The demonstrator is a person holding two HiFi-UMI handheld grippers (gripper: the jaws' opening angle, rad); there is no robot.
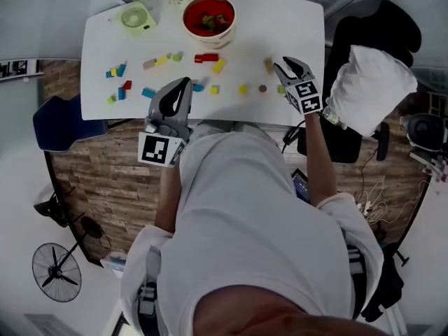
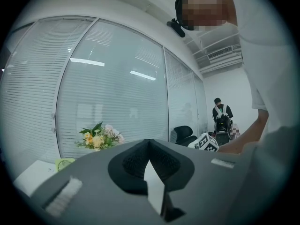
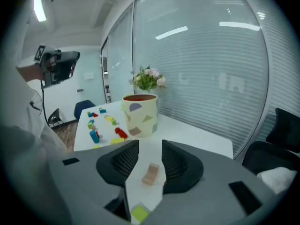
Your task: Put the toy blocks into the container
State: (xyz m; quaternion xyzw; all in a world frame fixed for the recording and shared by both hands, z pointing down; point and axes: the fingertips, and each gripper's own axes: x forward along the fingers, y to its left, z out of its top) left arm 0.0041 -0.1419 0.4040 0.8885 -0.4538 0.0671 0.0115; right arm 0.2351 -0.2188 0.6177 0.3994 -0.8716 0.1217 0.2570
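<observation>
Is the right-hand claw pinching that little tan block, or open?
Open. In the right gripper view the right gripper stands with jaws apart; the tan block lies on the table between them, touching neither jaw.

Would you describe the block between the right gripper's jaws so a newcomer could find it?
On the white table, look right of the patterned container, at the right gripper. Between its parted jaws lies a block: plain tan wood with a curved shape, unlike the brightly coloured blocks nearby.
</observation>
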